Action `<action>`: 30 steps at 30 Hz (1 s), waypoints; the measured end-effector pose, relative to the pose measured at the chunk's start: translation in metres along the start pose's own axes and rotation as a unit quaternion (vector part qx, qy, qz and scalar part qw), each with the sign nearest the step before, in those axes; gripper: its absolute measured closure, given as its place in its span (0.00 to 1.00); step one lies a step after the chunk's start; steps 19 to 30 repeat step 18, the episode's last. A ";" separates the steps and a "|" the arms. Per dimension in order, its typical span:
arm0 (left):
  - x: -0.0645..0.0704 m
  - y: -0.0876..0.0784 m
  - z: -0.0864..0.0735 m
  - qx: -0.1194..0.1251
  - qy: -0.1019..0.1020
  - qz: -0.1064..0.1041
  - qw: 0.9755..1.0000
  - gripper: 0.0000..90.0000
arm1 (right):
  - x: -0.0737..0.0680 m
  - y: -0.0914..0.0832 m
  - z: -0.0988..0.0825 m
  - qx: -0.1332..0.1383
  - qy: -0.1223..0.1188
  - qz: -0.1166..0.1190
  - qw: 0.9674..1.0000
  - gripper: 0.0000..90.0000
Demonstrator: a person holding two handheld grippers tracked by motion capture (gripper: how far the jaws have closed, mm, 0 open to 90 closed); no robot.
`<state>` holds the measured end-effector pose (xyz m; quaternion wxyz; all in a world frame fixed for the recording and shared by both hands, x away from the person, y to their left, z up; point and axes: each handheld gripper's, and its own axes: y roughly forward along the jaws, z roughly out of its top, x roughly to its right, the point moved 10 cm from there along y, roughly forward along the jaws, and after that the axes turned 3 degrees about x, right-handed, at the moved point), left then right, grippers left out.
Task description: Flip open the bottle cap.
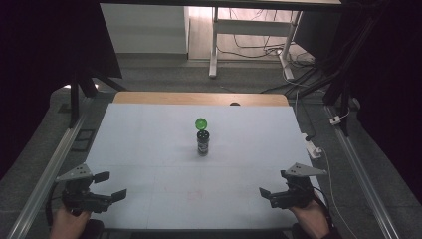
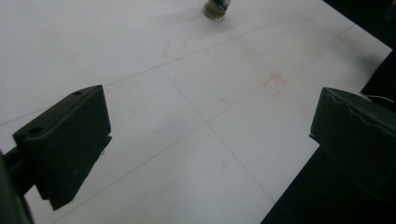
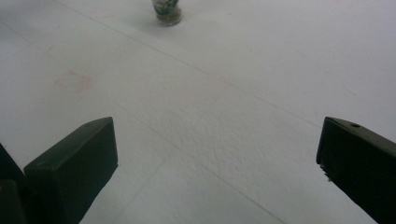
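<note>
A small dark jar (image 1: 202,143) stands upright near the middle of the white table (image 1: 149,134). A round green piece (image 1: 201,123) sits just behind the jar's top; I cannot tell whether it is a cap or a ball, or whether it touches the jar. My left gripper (image 1: 112,185) is held at the near left corner, open and empty. At the near right, my right gripper (image 1: 274,183) is also open and empty. The jar's base (image 2: 215,9) shows far ahead of the wide-spread left gripper (image 2: 210,116). It appears again as the jar's base (image 3: 166,11), well beyond the open right gripper (image 3: 217,140).
A wooden strip (image 1: 199,98) runs along the table's far edge. A white power strip (image 1: 313,147) with a cable lies off the right edge. Metal rails (image 1: 50,169) flank both sides. Faint red marks (image 2: 274,85) dot the near part of the sheet.
</note>
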<state>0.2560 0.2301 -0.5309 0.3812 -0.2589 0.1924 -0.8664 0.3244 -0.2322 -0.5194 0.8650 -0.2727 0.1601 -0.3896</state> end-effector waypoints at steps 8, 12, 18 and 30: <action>-0.007 -0.008 -0.013 -0.017 -0.002 0.029 0.999 0.00 | 0.010 -0.016 -0.014 -0.004 0.020 -0.019 1.000 0.00; -0.010 -0.009 -0.020 -0.036 0.002 0.042 0.998 0.00 | 0.013 -0.020 -0.021 -0.015 0.022 -0.029 0.999 0.00; -0.011 -0.009 -0.021 -0.038 -0.003 0.046 0.998 0.00 | 0.015 -0.023 -0.024 -0.019 0.031 -0.035 0.999 0.00; -0.011 -0.009 -0.021 -0.038 -0.003 0.046 0.998 0.00 | 0.015 -0.023 -0.024 -0.019 0.031 -0.035 0.999 0.00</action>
